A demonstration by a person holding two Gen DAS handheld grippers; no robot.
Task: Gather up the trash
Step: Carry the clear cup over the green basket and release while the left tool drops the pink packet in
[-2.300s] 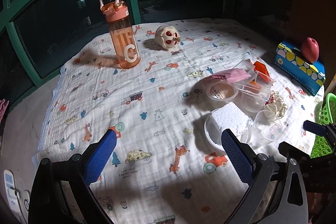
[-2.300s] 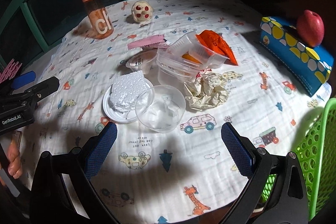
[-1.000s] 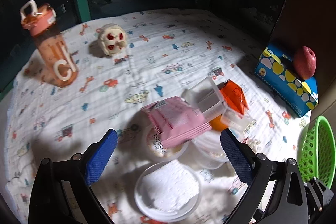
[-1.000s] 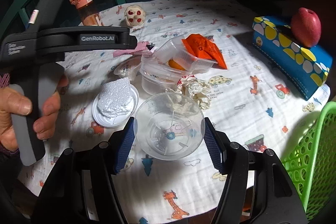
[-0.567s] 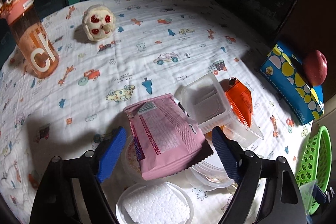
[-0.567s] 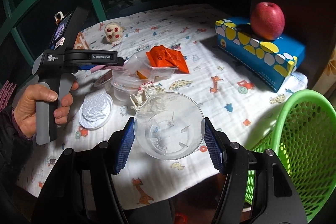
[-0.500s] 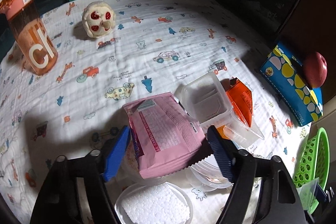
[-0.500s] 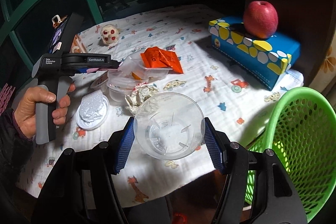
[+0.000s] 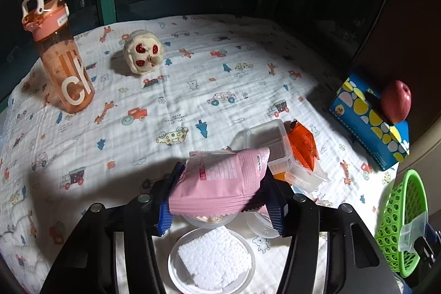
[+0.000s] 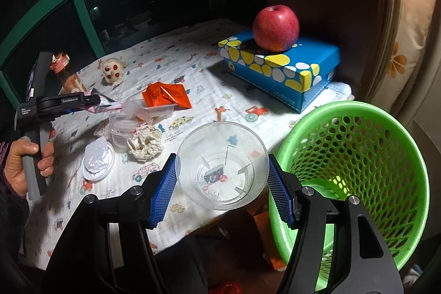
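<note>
L gripper [image 9: 220,200] pinches a pink packet [image 9: 223,181], blue pads on both its edges, held up over a small tub w/ a foam plate [image 9: 212,261] below. R gripper [image 10: 222,190] clamps a clear cup [image 10: 222,177] by its sides, mouth toward camera, at table edge just left of the green basket [image 10: 355,170]. Other trash on the cloth [image 9: 193,68]: clear trays [image 9: 275,145] w/ orange wrapper [image 9: 303,145] on them, crumpled paper [image 10: 145,143] near the foam plate. Farther out: pink bottle [image 9: 62,59] and small round toy [image 9: 142,55] at back left; blue box [image 10: 284,70] w/ apple [image 10: 275,28] on top, right side.
</note>
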